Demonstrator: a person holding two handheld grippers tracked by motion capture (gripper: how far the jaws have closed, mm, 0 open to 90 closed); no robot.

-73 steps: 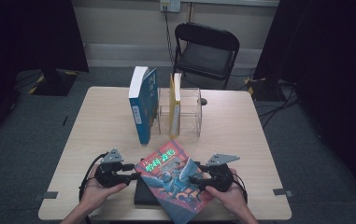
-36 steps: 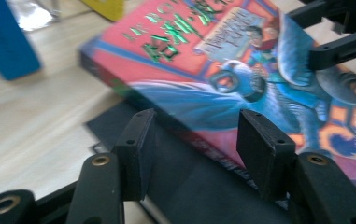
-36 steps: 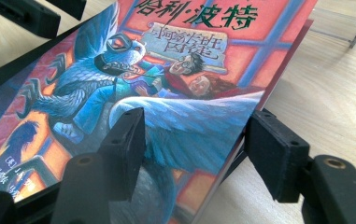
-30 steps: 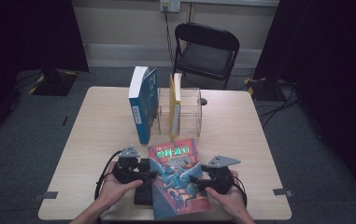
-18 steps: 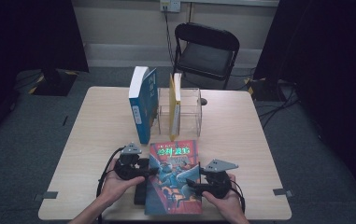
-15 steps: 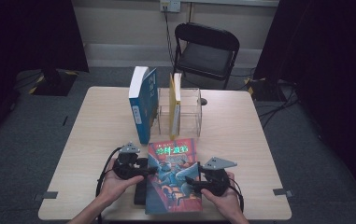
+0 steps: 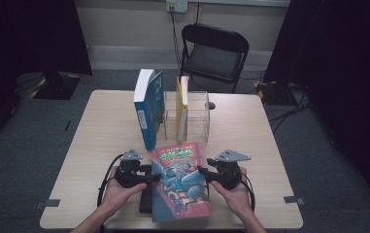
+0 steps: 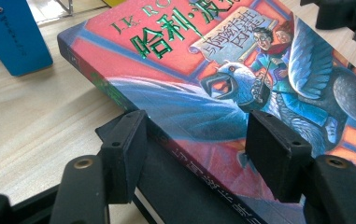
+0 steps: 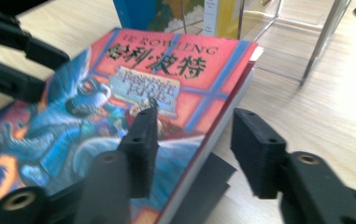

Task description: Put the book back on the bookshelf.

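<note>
I have two tools, one in each hand. Between them lies one red picture book [image 7: 180,179], flat on top of one dark flat thing [image 7: 145,201] on the worktop [image 7: 100,126].

My left tool [image 7: 149,176] sits at the book's spine side. Its two black jaws are apart, one on the cover [image 8: 203,74] and one down past the spine edge by the dark thing [image 8: 175,186]. I cannot tell if they squeeze the book.

My right tool [image 7: 203,172] sits at the book's other long side, the page side. Its jaws are wide too. One jaw is over the cover [image 9: 119,93] and the other is out past the page edge, above the bare wood [image 9: 334,112]. The dark thing [image 9: 208,186] pokes out under the book here.

Ahead of both tools stands one clear rack [image 7: 197,114]. One thin yellow book [image 7: 181,109] stands upright in it. One thick blue book [image 7: 147,107] stands just beside the rack, on my left tool's side. So I count three books in all.

Past the worktop's far edge is one black folding chair [image 7: 214,48]. Its seat is down.
</note>
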